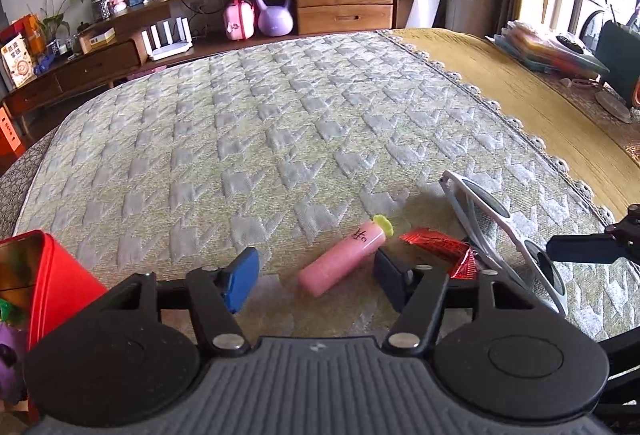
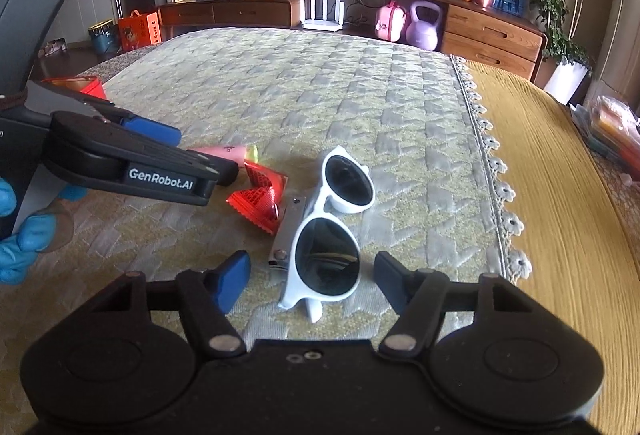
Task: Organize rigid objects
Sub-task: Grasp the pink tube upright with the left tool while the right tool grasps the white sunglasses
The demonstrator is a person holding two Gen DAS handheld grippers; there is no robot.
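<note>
A pink tube with a green cap (image 1: 342,261) lies on the quilted mat (image 1: 280,123), between the open fingers of my left gripper (image 1: 316,277), not gripped. A red foil packet (image 1: 440,249) lies just right of it. White sunglasses (image 1: 508,235) lie further right. In the right wrist view the sunglasses (image 2: 332,235) lie between the open fingers of my right gripper (image 2: 312,277), with a metal nail clipper (image 2: 288,231) against their left side. The packet (image 2: 260,195) and tube (image 2: 224,153) show beyond, by the left gripper (image 2: 192,151).
A red open box (image 1: 48,283) with items inside stands at the left, also in the right wrist view (image 2: 84,85). A yellow cloth (image 1: 520,91) covers the table to the right of the mat's lace edge. A wooden cabinet (image 1: 344,5) stands behind.
</note>
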